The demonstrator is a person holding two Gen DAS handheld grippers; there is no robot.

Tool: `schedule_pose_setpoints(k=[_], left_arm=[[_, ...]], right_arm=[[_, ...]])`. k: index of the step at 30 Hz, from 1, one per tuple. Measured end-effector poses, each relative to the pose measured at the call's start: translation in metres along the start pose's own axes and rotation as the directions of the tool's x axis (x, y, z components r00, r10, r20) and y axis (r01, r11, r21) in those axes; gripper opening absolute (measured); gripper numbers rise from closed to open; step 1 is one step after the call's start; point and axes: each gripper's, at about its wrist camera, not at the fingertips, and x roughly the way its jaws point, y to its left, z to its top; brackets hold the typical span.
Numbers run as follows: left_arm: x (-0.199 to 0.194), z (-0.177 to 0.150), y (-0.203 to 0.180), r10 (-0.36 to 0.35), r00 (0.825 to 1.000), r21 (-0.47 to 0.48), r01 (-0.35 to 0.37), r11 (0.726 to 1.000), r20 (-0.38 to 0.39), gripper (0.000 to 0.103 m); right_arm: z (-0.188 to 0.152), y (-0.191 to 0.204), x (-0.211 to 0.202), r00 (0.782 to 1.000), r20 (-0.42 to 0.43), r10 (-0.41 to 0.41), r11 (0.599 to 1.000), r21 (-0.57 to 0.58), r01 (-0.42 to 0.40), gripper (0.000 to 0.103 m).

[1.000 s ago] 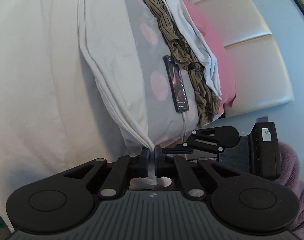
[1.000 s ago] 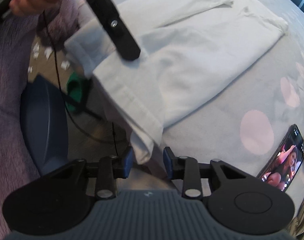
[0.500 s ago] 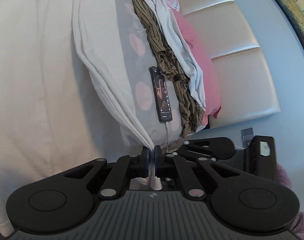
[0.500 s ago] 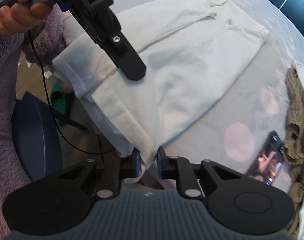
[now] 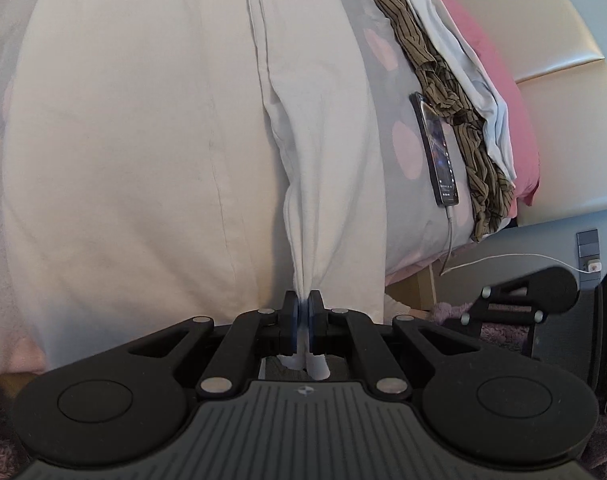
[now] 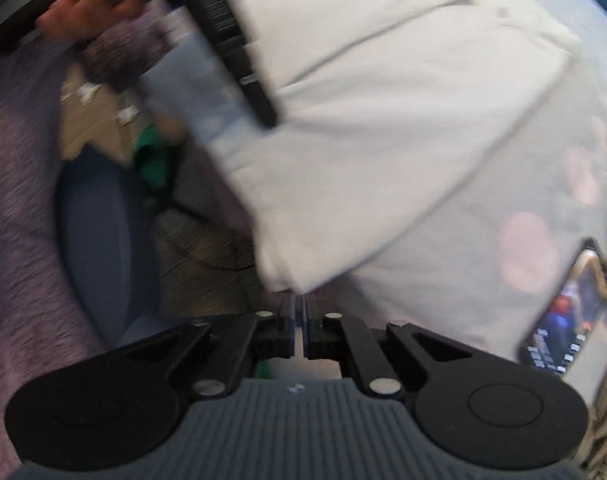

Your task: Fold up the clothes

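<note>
A white garment [image 5: 143, 140] lies spread on the bed, its hem toward me. My left gripper [image 5: 303, 308] is shut on a bunched fold of that hem, with cloth poking out behind the pads. In the right wrist view the same white garment [image 6: 383, 140] hangs over the bed edge. My right gripper [image 6: 299, 312] is shut just below a corner of the hem; a thin pale strip shows between the pads. The left gripper [image 6: 239, 60] appears there at upper left, blurred, held by a hand.
A phone [image 5: 437, 152] on a charging cable lies on the dotted bedsheet [image 5: 407, 148], also in the right wrist view [image 6: 563, 320]. A brown striped garment [image 5: 455, 92] and pink pillow [image 5: 511, 92] lie beside it. A blue chair [image 6: 103, 248] stands on the floor.
My right gripper has closed from open onto the garment's hem corner. My left gripper, still shut on the hem, has shifted so the garment fills its view; the right view is motion-blurred.
</note>
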Motion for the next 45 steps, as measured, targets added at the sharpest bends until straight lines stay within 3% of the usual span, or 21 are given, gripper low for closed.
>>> schedule_pose_setpoints(k=[1, 2, 4, 8, 13, 14, 18, 23, 25, 33, 41, 45], left_arm=[[0.003, 0.0, 0.002, -0.01, 1.0, -0.012, 0.01, 1.0, -0.008, 0.003], [0.006, 0.0, 0.004, -0.024, 1.0, -0.029, 0.024, 0.999, -0.019, 0.003], [0.012, 0.0, 0.008, -0.037, 0.999, -0.049, 0.035, 0.998, -0.038, 0.003], [0.023, 0.0, 0.014, -0.01, 0.998, -0.043, 0.008, 0.999, -0.058, 0.003], [0.02, 0.0, 0.009, 0.011, 0.998, -0.012, -0.012, 1.0, -0.058, 0.003], [0.015, 0.0, 0.005, 0.024, 0.998, 0.005, -0.024, 1.0, -0.057, 0.006], [-0.005, 0.001, -0.011, 0.043, 0.998, 0.064, -0.04, 0.997, -0.048, 0.04], [-0.04, 0.023, -0.018, 0.045, 0.998, 0.079, -0.049, 0.996, 0.043, 0.041], [-0.051, 0.038, -0.015, 0.081, 0.993, 0.073, -0.087, 0.994, 0.085, 0.041], [-0.081, 0.11, 0.02, 0.262, 0.939, 0.073, -0.284, 0.956, 0.223, 0.041], [-0.101, 0.195, 0.042, 0.31, 0.893, 0.1, -0.359, 0.928, 0.326, 0.041], [-0.101, 0.24, 0.051, 0.372, 0.852, 0.092, -0.432, 0.897, 0.369, 0.041]], right_arm=[[0.001, 0.001, -0.003, 1.0, 0.011, -0.016, 1.0, 0.01, 0.016, 0.009], [0.003, 0.001, -0.005, 0.999, 0.023, -0.024, 0.999, 0.033, 0.023, 0.022], [0.006, -0.012, -0.003, 0.999, 0.045, -0.015, 0.993, 0.116, 0.01, 0.039], [0.008, -0.033, 0.004, 0.998, 0.059, -0.003, 0.969, 0.245, -0.011, 0.038], [0.019, -0.019, 0.004, 0.992, 0.053, -0.114, 0.981, 0.165, 0.104, 0.038], [0.021, -0.017, 0.004, 0.99, 0.059, -0.13, 0.982, 0.148, 0.12, 0.038], [0.026, -0.017, -0.001, 0.978, 0.082, -0.192, 0.975, 0.128, 0.181, 0.039], [0.034, -0.038, -0.001, 0.968, 0.099, -0.229, 0.956, 0.209, 0.204, 0.035], [0.037, -0.043, 0.001, 0.967, 0.102, -0.235, 0.951, 0.231, 0.206, 0.023], [0.072, -0.085, 0.017, 0.967, 0.124, -0.222, 0.939, 0.296, 0.177, 0.022], [0.117, -0.187, 0.025, 0.963, 0.157, -0.22, 0.876, 0.465, 0.125, 0.023], [0.154, -0.242, 0.03, 0.949, 0.186, -0.253, 0.836, 0.537, 0.118, 0.023]])
